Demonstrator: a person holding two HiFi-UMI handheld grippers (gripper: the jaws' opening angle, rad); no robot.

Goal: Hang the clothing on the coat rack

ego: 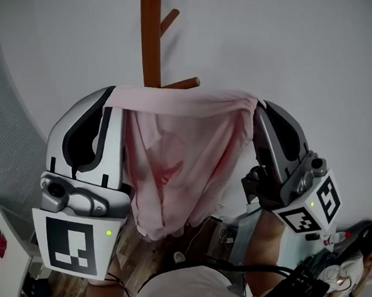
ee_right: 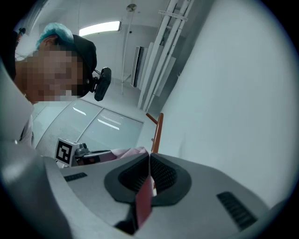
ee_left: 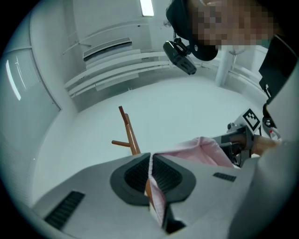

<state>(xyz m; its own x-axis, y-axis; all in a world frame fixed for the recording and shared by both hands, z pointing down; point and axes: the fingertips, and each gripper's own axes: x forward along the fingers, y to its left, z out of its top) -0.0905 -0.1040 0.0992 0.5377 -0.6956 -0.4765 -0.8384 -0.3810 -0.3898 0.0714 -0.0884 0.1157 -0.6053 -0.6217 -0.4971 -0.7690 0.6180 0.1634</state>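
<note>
The left claw [ego: 112, 96] is clamped shut on one end of the pink garment [ego: 179, 145] along its top edge; the right claw [ego: 259, 106] is pinched shut on the other end; the cloth stretches between them and hangs down in folds, just in front of the wooden coat rack [ego: 151, 40]; its lower peg [ego: 183, 83] shows just behind that edge; whether they touch is unclear.

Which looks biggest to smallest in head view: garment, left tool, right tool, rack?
1. garment and left tool: about equal; the tool is nearer the camera
2. right tool
3. rack: smallest, partly hidden
</note>
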